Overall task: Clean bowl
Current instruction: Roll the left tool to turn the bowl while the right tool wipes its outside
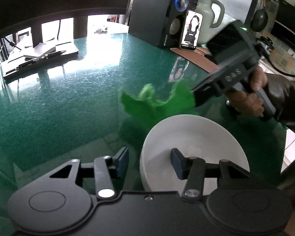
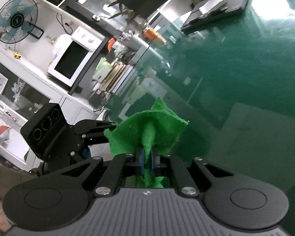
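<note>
Two hand-held grippers work over a glossy green surface [image 1: 72, 90]. The left hand-held gripper [image 1: 150, 162] straddles the near-left rim of a white bowl [image 1: 194, 137]: one blue pad sits outside the bowl's wall, the other pad inside over the bowl's floor, and the wall stands between them. The jaws are partly closed around that rim; whether the pads actually press on it cannot be told from this view. The bowl stands upright on the surface, directly ahead of the left hand-held gripper and slightly to its right.

Beyond the bowl, the right hand-held gripper [image 2: 146, 163] comes in from the right, carried by a hand [image 1: 247, 100] with a dark sleeve behind it. Its jaws are clenched on a green cloth [image 2: 147, 129]; in the right wrist view the fabric is pinched between the two blue pads and fans out ahead of them, with a tail hanging back behind the pads. Seen from the left wrist, the cloth hangs blurred just past the far-left rim of the bowl, above the surface.

Farther ahead of the left hand-held gripper stand a black speaker [image 1: 157, 15], a phone [image 1: 191, 29] propped upright with its screen lit, and a pale green kettle [image 1: 208, 17]. Off to the far left lies a dark tray of papers [image 1: 41, 57].
</note>
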The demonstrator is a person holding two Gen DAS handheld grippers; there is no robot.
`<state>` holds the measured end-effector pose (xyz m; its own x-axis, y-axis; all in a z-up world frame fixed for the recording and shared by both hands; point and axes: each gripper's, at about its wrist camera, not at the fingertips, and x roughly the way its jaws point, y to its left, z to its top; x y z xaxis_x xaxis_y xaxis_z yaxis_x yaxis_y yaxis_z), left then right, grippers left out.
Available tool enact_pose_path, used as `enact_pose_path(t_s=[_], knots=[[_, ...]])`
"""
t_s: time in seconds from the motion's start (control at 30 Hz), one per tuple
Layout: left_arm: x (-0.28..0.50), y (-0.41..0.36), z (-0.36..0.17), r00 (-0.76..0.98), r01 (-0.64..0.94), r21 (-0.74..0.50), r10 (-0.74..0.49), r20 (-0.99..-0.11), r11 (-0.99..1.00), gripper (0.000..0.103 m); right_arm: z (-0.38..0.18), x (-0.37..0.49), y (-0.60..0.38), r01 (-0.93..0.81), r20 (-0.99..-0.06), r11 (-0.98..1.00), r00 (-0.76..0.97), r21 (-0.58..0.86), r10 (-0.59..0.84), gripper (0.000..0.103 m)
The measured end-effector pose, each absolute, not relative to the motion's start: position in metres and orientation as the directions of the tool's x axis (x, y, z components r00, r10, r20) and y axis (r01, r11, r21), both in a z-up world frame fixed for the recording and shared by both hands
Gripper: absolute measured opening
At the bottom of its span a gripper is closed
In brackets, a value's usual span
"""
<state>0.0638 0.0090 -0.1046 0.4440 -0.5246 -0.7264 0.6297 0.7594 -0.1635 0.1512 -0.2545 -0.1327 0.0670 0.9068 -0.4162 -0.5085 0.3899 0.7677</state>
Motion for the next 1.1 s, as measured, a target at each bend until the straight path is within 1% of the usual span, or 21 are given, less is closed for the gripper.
enact_pose_path(t_s=[0.03,0.1,0.17,0.23,0.3,0.33,0.43,0.47,0.5,0.53,0.63,0.8,0.93,1.1], knots=[[0.062,0.009,-0.104,0.453,0.623,-0.152,-0.513,-0.729,0.767,0.049,-0.132,0.148,-0.258,-0.507,-0.416,0.396,0.079,0.765,0.906,0.008],[0.056,0.010,-0.102,0.470,0.611,-0.139,-0.498,-0.729,0.780,0.054,-0.131,0.144,-0.263,-0.504,-0.412,0.403,0.101,0.764,0.906,0.008],[0.051,0.013,-0.099,0.482,0.597,-0.138,-0.491,-0.725,0.790,0.062,-0.131,0.140,-0.268,-0.499,-0.407,0.413,0.127,0.762,0.904,0.008],[0.046,0.016,-0.096,0.506,0.577,-0.127,-0.475,-0.720,0.807,0.068,-0.131,0.138,-0.271,-0.492,-0.402,0.419,0.145,0.763,0.904,0.008],[0.041,0.020,-0.093,0.525,0.560,-0.123,-0.466,-0.712,0.819,0.070,-0.132,0.137,-0.271,-0.489,-0.400,0.420,0.152,0.764,0.904,0.008],[0.040,0.021,-0.092,0.533,0.553,-0.119,-0.460,-0.710,0.825,0.069,-0.133,0.136,-0.271,-0.487,-0.399,0.421,0.155,0.765,0.904,0.008],[0.040,0.019,-0.094,0.528,0.555,-0.100,-0.443,-0.725,0.825,0.034,-0.134,0.134,-0.268,-0.487,-0.399,0.421,0.155,0.765,0.904,0.008],[0.040,0.018,-0.095,0.523,0.558,-0.094,-0.437,-0.732,0.825,0.026,-0.134,0.133,-0.267,-0.487,-0.399,0.421,0.155,0.765,0.904,0.008],[0.040,0.018,-0.095,0.514,0.569,-0.101,-0.448,-0.732,0.816,0.019,-0.134,0.133,-0.267,-0.487,-0.399,0.421,0.154,0.765,0.904,0.008],[0.040,0.017,-0.094,0.509,0.579,-0.100,-0.455,-0.731,0.809,0.018,-0.134,0.134,-0.267,-0.485,-0.400,0.421,0.153,0.766,0.904,0.008],[0.042,0.017,-0.095,0.507,0.597,-0.090,-0.462,-0.728,0.797,0.018,-0.134,0.136,-0.265,-0.483,-0.406,0.424,0.149,0.766,0.902,0.008],[0.049,0.020,-0.098,0.474,0.637,-0.112,-0.502,-0.723,0.763,0.018,-0.134,0.144,-0.257,-0.487,-0.428,0.433,0.128,0.759,0.895,0.008],[0.054,0.022,-0.102,0.443,0.657,-0.142,-0.531,-0.722,0.740,0.021,-0.136,0.161,-0.233,-0.506,-0.450,0.423,0.077,0.752,0.890,0.009],[0.057,0.023,-0.105,0.426,0.661,-0.167,-0.549,-0.719,0.732,0.021,-0.135,0.178,-0.193,-0.545,-0.437,0.362,-0.010,0.756,0.899,0.008]])
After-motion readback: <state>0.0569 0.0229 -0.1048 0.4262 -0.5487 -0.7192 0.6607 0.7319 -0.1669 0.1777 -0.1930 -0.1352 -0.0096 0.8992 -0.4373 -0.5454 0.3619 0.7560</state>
